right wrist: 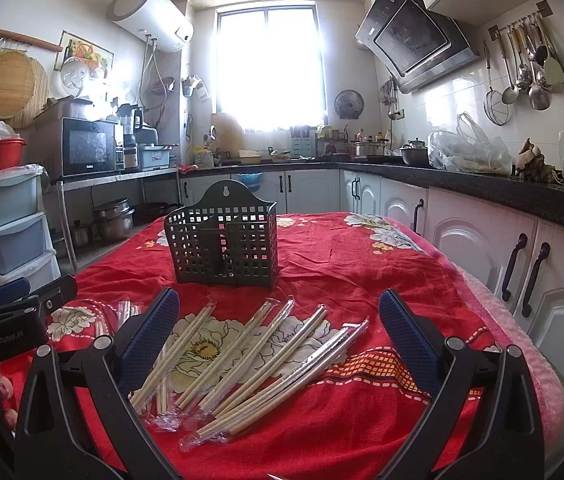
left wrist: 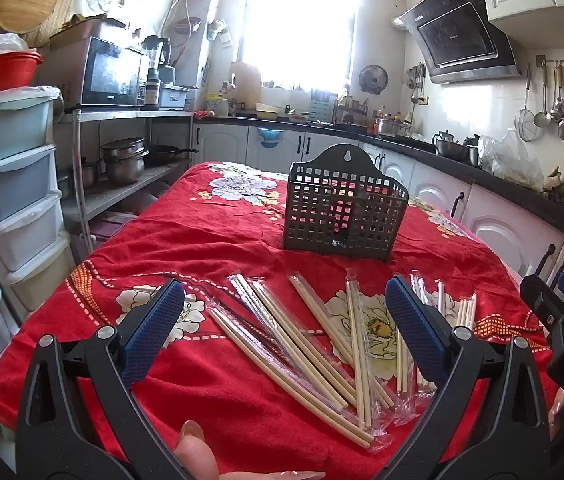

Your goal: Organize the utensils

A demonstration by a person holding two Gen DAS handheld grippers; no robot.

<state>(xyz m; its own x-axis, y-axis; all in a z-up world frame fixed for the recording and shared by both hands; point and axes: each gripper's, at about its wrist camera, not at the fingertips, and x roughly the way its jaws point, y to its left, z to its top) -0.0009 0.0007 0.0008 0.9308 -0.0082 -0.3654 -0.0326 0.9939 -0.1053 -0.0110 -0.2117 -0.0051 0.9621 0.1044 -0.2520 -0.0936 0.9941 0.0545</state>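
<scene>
Left gripper (left wrist: 283,320) and right gripper (right wrist: 280,320) hover with jaws wide apart, holding nothing; wrapped chopsticks (right wrist: 242,356) lie scattered on the cloth (right wrist: 361,272). The rack (right wrist: 222,240) stands upright beyond them.

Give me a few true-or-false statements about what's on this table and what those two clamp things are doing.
1. The black utensil holder stands upright on the red floral tablecloth. True.
2. The wrapped chopsticks are already inside the holder. False: they lie scattered on the cloth in front of it, and the holder looks empty.
3. The left gripper is open and holds nothing. True.
4. The right gripper is clamped on a pair of chopsticks. False: its jaws are spread wide, with the chopsticks lying loose on the cloth beyond them.
5. The chopsticks are in clear plastic sleeves. True.
</scene>
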